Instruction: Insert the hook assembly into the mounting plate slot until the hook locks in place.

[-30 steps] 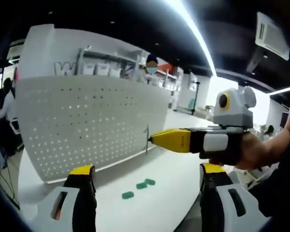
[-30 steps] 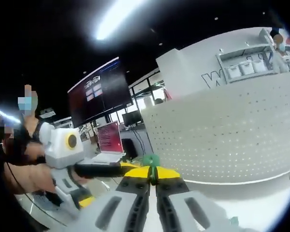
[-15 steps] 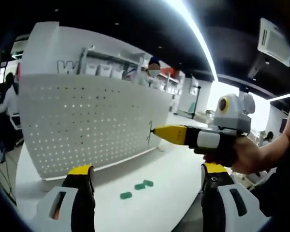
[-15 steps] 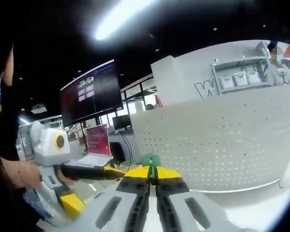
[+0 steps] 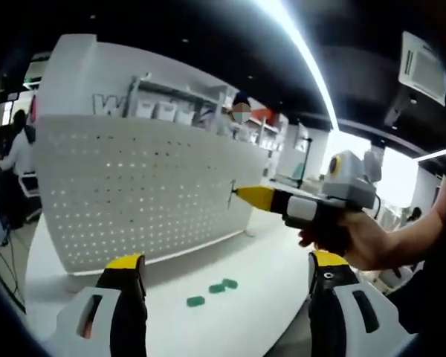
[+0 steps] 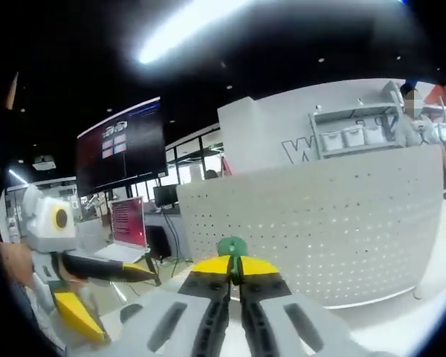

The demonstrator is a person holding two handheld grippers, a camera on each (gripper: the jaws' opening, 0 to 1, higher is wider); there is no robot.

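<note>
A: Key relation? The right tool (image 5: 241,195), yellow tips pressed together on a thin dark metal hook (image 5: 232,195), sits at centre-right of the left gripper view, tip just at the right end of the white perforated pegboard plate (image 5: 134,193). The hook's long axis runs roughly up-down in the frame, and the tool's axis points left, straight at the plate face.

B: Touching?

A: Can't tell. It's at the plate or a hair off. Too small to see whether the hook is in a hole.

B: Right gripper view?

A: The tool (image 6: 236,266) has its jaws shut, with a green round piece (image 6: 231,246) poking out above the tips, likely part of the hook assembly. The plate (image 6: 320,223) fills the centre-right, straight ahead.

B: Left tool?

A: The left tool (image 5: 227,264) has its jaws wide apart and holds nothing, low in its own frame. It also shows at lower left of the right gripper view (image 6: 137,271), well back from the plate. So the right tool is clearly the nearer one.

B: Anything else?

A: Three small green flat pieces (image 5: 212,288) lie on the white tabletop (image 5: 267,275), lower centre.

B: Change from earlier?

A: In the left gripper view the right tool has moved up and farther toward the plate, and looks smaller. The plate looms closer in the right gripper view. Grip unchanged.
</note>
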